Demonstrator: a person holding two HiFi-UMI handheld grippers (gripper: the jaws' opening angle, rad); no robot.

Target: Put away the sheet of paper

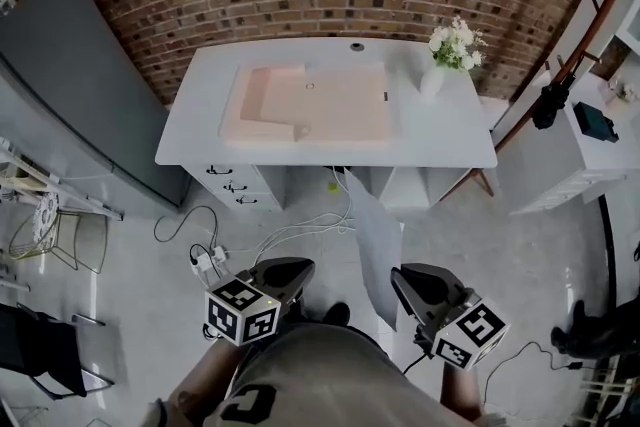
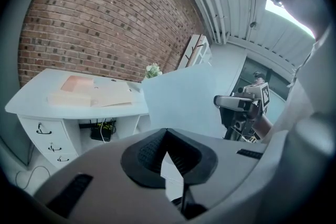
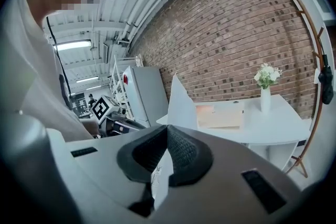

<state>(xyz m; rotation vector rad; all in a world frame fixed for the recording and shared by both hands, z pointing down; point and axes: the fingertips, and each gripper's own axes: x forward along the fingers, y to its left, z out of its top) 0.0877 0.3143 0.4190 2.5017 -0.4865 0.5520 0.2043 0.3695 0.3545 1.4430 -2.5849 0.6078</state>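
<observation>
A white sheet of paper [image 1: 377, 240] hangs on edge in the air in front of the person, short of the white desk [image 1: 440, 143]. My right gripper [image 1: 412, 281] is shut on the sheet's near edge; in the right gripper view the paper [image 3: 181, 102] rises from between the closed jaws of that gripper [image 3: 167, 129]. To the paper's left my left gripper [image 1: 290, 273] is shut and apart from it, holding nothing. The left gripper view shows its own jaws [image 2: 167, 131] closed, with the paper [image 2: 184, 97] and the right gripper [image 2: 239, 105] ahead. An open beige folder [image 1: 310, 105] lies on the desk.
A vase of white flowers [image 1: 450, 50] stands at the desk's back right. Drawers [image 1: 232, 183] sit under its left side, with cables and a power strip [image 1: 205, 262] on the floor. A grey cabinet [image 1: 70, 75] stands at left, and a white side table [image 1: 585, 155] at right.
</observation>
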